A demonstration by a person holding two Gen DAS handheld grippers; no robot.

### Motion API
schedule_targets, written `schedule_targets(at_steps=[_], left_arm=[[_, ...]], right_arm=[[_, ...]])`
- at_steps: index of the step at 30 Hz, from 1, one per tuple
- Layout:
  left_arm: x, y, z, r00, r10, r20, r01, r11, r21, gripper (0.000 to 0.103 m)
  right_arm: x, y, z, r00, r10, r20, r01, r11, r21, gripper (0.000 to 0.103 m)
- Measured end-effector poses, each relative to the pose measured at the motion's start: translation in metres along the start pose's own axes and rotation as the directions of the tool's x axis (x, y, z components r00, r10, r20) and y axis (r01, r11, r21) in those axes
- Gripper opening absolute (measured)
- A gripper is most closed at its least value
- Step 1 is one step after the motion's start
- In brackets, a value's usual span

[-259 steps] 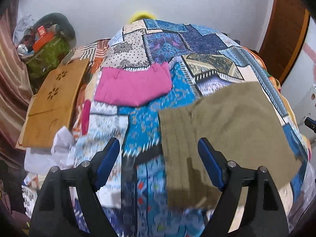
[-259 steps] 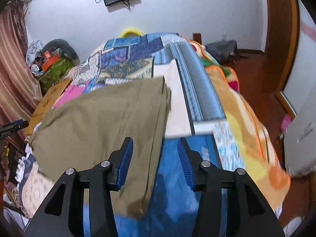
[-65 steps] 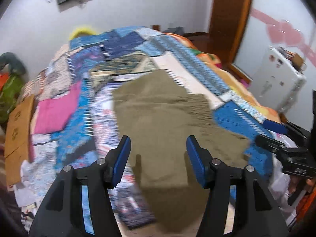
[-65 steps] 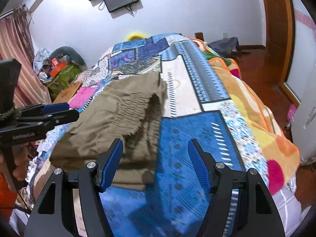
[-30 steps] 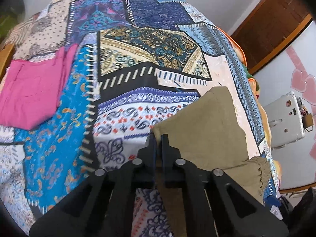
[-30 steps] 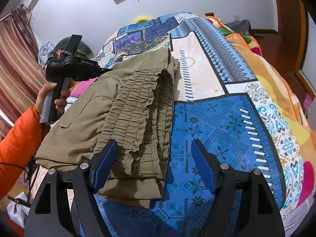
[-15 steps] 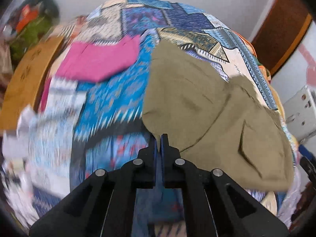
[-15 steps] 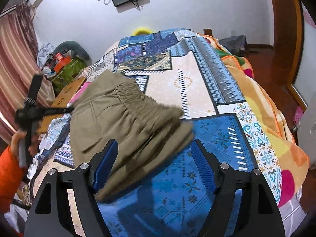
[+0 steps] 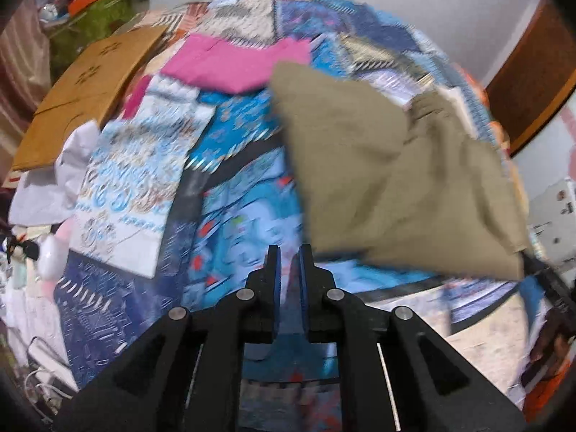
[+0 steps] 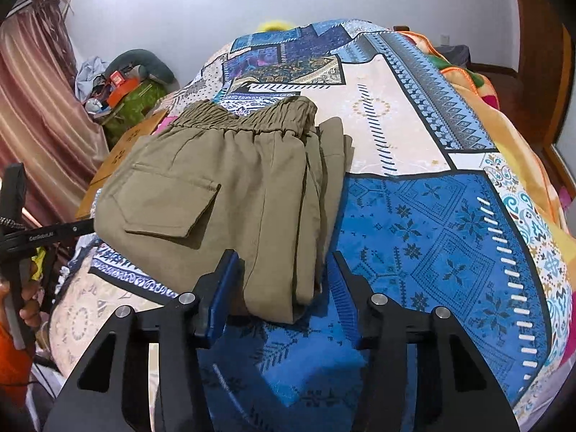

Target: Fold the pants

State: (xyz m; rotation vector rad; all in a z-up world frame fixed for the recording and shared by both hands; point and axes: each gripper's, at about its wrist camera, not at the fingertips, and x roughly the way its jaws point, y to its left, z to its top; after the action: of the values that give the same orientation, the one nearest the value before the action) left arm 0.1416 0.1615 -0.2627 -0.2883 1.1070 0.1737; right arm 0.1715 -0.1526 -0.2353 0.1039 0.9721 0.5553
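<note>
Olive cargo pants (image 10: 230, 194) lie folded on the bed (image 10: 450, 237), waistband at 12 o'clock. Your left claw (image 9: 287, 262) is parting, empty; right claw (image 10: 284, 270) is closing round the near edge. Prob. one fold left.

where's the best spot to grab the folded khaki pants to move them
Probably the near folded end of the khaki pants, where the layers stack into one thick edge facing the right gripper. Come in low from this side so the jaws, now closing around that edge, pinch every layer; the gathered waistband lies at the far end.
</note>
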Motion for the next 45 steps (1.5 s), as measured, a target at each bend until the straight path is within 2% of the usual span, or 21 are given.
schedule_targets(at_steps=[4, 7, 9, 11, 12, 14, 16, 19, 21, 22, 23, 28, 31, 33, 35, 37, 40, 45], left_arm=[[-0.008, 0.012, 0.0, 1.0, -0.013, 0.002, 0.013, 1.0, 0.014, 0.01], [-0.028, 0.007, 0.004, 0.998, -0.057, 0.04, 0.055, 0.997, 0.054, 0.01], [-0.037, -0.003, 0.009, 0.995, -0.084, 0.06, 0.078, 0.992, 0.097, 0.014], [-0.041, -0.016, 0.013, 0.991, -0.118, 0.066, 0.108, 0.984, 0.14, 0.027], [-0.04, -0.023, 0.016, 0.989, -0.134, 0.062, 0.122, 0.979, 0.161, 0.03], [-0.034, -0.04, 0.019, 0.987, -0.153, 0.053, 0.139, 0.968, 0.209, 0.032], [-0.022, -0.05, 0.02, 0.991, -0.127, 0.037, 0.115, 0.965, 0.233, 0.032], [0.0, -0.046, 0.018, 0.997, -0.08, -0.002, 0.079, 0.973, 0.219, 0.035], [0.004, -0.035, 0.018, 0.996, -0.093, -0.002, 0.092, 0.98, 0.179, 0.04], [0.003, -0.03, 0.018, 0.996, -0.085, -0.001, 0.084, 0.982, 0.169, 0.048], [0.001, -0.023, 0.018, 0.996, -0.085, 0.004, 0.083, 0.984, 0.158, 0.05], [-0.006, -0.006, 0.022, 1.0, 0.002, 0.022, -0.005, 0.989, 0.151, 0.05], [-0.013, 0.002, 0.032, 0.999, -0.024, 0.04, 0.018, 0.991, 0.136, 0.05], [-0.017, -0.001, 0.04, 0.997, -0.03, 0.065, 0.021, 0.99, 0.14, 0.05], [-0.017, -0.005, 0.048, 0.996, -0.058, 0.07, 0.047, 0.989, 0.144, 0.051], [-0.011, -0.011, 0.057, 0.994, -0.093, 0.058, 0.084, 0.986, 0.142, 0.051], [0.007, -0.02, 0.068, 0.994, -0.11, 0.026, 0.105, 0.983, 0.149, 0.051], [0.035, -0.026, 0.077, 0.988, -0.147, -0.038, 0.151, 0.978, 0.143, 0.051]], right_arm=[[-0.002, 0.002, 0.005, 0.997, -0.071, 0.006, 0.071, 0.997, -0.038, 0.043], [-0.006, -0.004, 0.009, 0.998, -0.055, -0.006, 0.055, 0.998, -0.022, 0.043], [-0.01, -0.005, 0.011, 0.999, -0.053, -0.002, 0.053, 0.998, -0.015, 0.043], [-0.013, -0.005, 0.013, 0.998, -0.058, 0.002, 0.058, 0.998, -0.015, 0.043], [-0.014, -0.004, 0.014, 0.998, -0.058, 0.001, 0.058, 0.998, -0.012, 0.043], [-0.013, -0.004, 0.015, 0.999, -0.05, -0.003, 0.05, 0.999, -0.001, 0.043], [-0.011, -0.002, 0.015, 0.999, -0.043, -0.006, 0.043, 0.999, 0.002, 0.043], [-0.002, 0.001, 0.01, 0.998, -0.064, -0.022, 0.063, 0.998, -0.028, 0.043], [-0.001, -0.001, 0.007, 0.998, -0.054, -0.022, 0.053, 0.998, -0.018, 0.044], [-0.003, -0.004, 0.006, 0.999, -0.045, -0.023, 0.045, 0.999, -0.008, 0.044], [-0.005, -0.006, 0.006, 0.999, -0.038, -0.026, 0.038, 0.999, -0.002, 0.044], [-0.015, -0.008, 0.011, 0.998, -0.046, -0.034, 0.046, 0.999, -0.025, 0.045], [-0.021, -0.008, 0.019, 0.997, -0.075, -0.024, 0.074, 0.996, -0.048, 0.046], [-0.025, -0.01, 0.027, 0.997, -0.082, -0.006, 0.081, 0.996, -0.045, 0.059], [-0.026, -0.012, 0.034, 0.996, -0.087, 0.022, 0.088, 0.995, -0.042, 0.064], [-0.021, -0.014, 0.042, 0.996, -0.084, 0.027, 0.085, 0.996, -0.038, 0.064], [-0.003, -0.019, 0.05, 0.998, -0.064, 0.004, 0.064, 0.998, -0.024, 0.064], [0.038, -0.033, 0.052, 0.995, 0.019, -0.101, -0.014, 0.999, 0.047, 0.064]])
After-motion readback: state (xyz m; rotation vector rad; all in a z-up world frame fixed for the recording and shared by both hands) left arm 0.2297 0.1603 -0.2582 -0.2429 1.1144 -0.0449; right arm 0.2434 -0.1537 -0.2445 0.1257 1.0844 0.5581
